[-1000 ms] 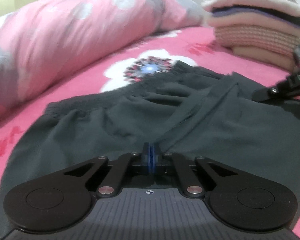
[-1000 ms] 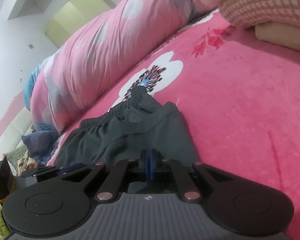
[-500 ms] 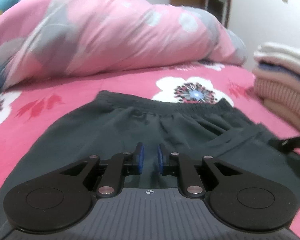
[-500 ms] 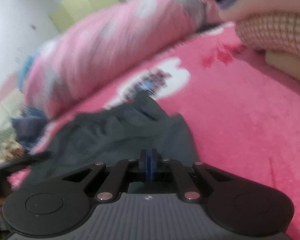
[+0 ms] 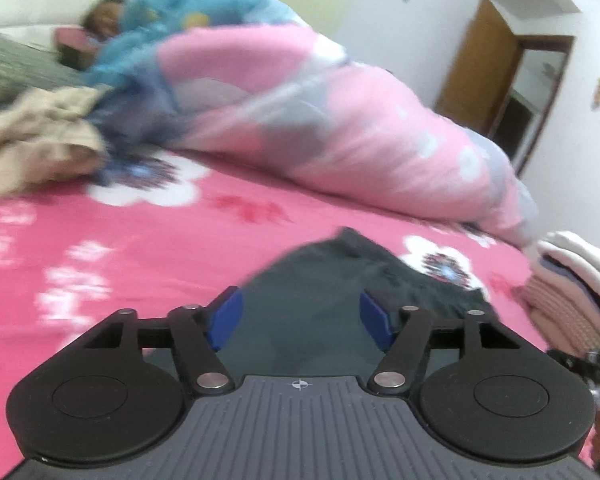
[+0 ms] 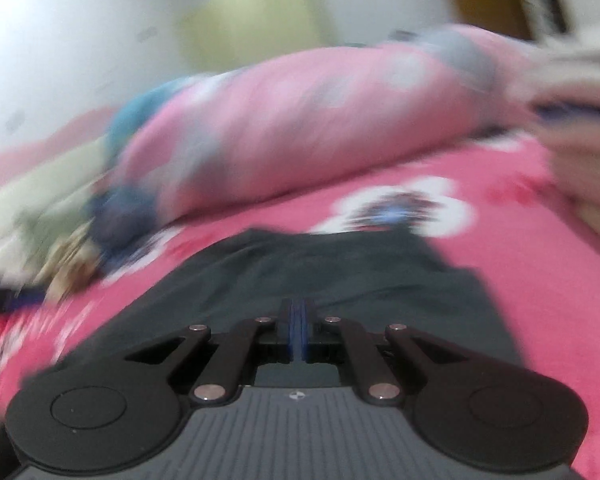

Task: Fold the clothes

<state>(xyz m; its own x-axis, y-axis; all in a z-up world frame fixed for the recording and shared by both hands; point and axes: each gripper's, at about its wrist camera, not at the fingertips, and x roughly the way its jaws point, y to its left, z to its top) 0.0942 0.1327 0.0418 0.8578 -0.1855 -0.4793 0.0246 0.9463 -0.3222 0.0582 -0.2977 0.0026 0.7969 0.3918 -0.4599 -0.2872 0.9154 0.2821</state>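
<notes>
Left wrist view shows the left gripper [image 5: 300, 316] wide apart above soft, floppy dark shorts [image 5: 340, 280] on the bed [image 5: 140, 248]; the right gripper [image 6: 299, 332] is squeezed together, maybe pinching cloth. Corners look best to grab.

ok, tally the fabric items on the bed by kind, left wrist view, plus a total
Dark grey garment laid flat: 1
Stack of folded clothes: 1
Crumpled beige clothing heap: 1
Rolled pink floral duvet: 1
Total: 4
The stack's layers are too blurred to count singly.
</notes>
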